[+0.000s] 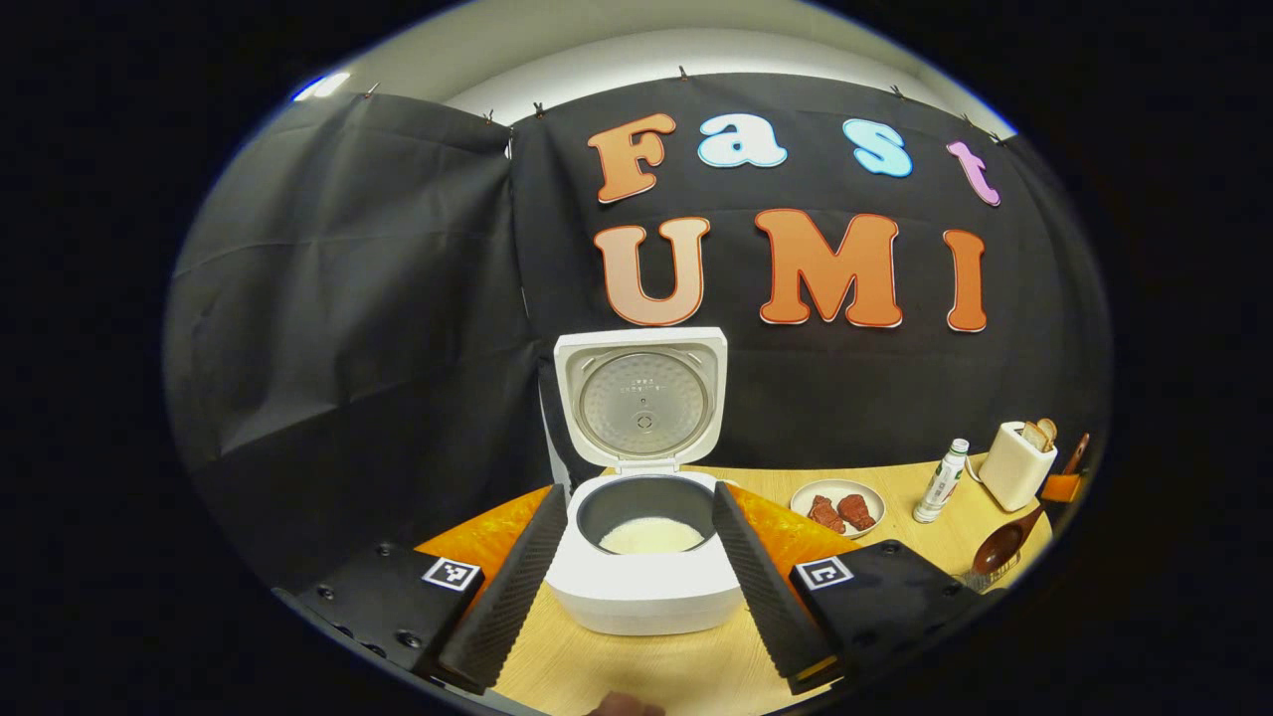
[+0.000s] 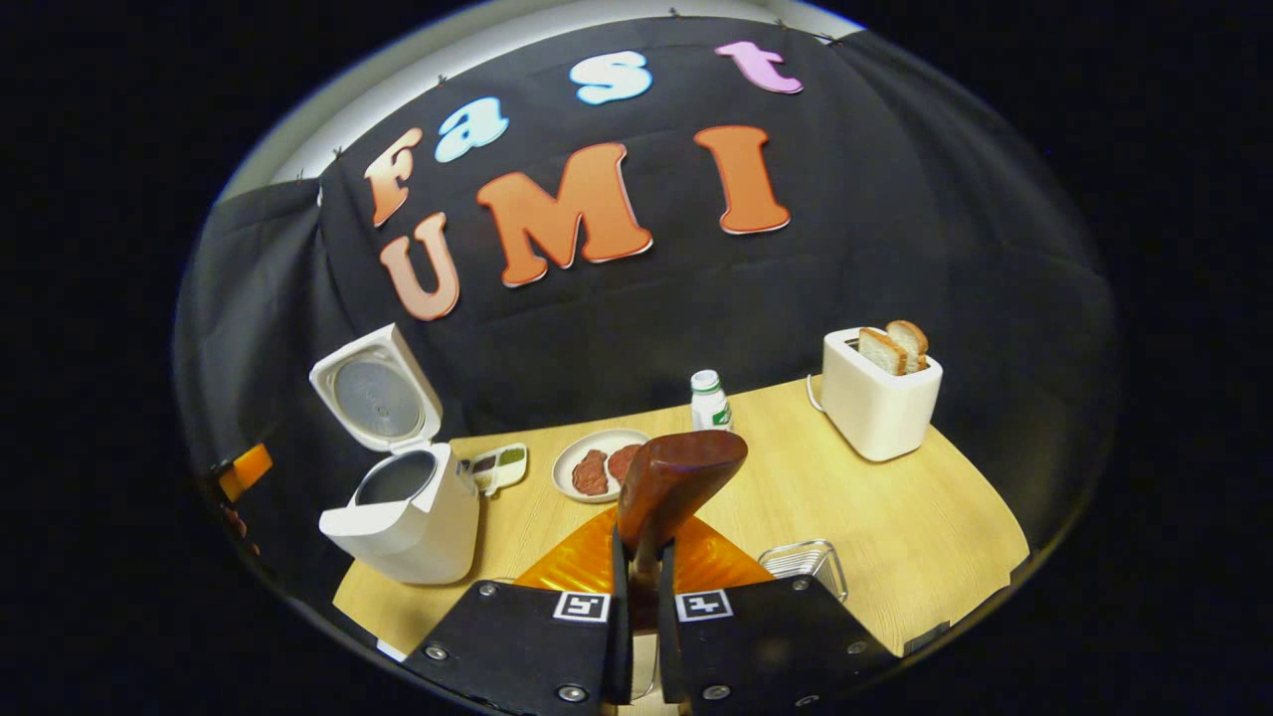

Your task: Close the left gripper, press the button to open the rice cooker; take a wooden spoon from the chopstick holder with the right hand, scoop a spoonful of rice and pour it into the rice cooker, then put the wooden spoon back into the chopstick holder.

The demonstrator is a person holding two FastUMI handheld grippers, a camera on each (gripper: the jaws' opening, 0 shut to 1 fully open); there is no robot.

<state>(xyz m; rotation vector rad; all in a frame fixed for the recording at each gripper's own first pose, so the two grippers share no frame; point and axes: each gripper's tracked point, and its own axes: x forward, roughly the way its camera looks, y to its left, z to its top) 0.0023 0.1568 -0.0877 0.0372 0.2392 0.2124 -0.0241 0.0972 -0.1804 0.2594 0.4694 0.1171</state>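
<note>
Rice cooker [image 1: 644, 557] dead ahead at twelve o'clock, lid up, white rice in the pot, framed between parted left gripper [image 1: 641, 572] fingers; wooden spoon [image 1: 1006, 542] at three o'clock.

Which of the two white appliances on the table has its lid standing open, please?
The rice cooker, at the left in the right gripper view: its lid is tipped up and the inner pot shows. The toaster has no lid, just bread slices in its slots.

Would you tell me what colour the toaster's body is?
White; the boxy toaster holding bread slices shows best in the right gripper view.
</note>
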